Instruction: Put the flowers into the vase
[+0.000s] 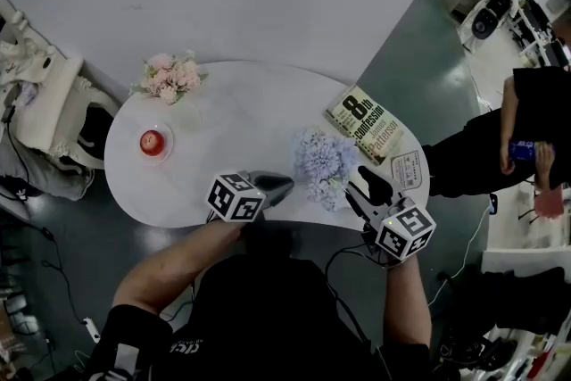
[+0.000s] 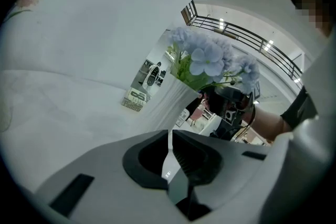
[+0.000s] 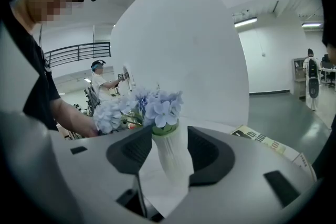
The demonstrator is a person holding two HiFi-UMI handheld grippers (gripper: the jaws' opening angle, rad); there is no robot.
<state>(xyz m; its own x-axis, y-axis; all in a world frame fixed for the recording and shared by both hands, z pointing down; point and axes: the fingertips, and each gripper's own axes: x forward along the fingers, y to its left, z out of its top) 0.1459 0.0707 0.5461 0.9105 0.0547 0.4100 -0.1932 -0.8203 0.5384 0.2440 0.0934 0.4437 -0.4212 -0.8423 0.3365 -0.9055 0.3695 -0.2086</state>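
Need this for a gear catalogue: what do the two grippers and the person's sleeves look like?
The left gripper and right gripper match: grey bodies, black pads, each bearing a cube with black-and-white square markers. The person wears a black short-sleeved top.

Left fingers (image 2: 147, 157) nearly together; right fingers (image 3: 210, 157) clamp the vase (image 3: 173, 160).

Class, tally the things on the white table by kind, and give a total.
Flower bunches: 2 (pink bunch, blue bunch)
White vase: 1
Book: 1
Small white card: 1
Red round thing: 1
Clear dish: 1
Total: 7
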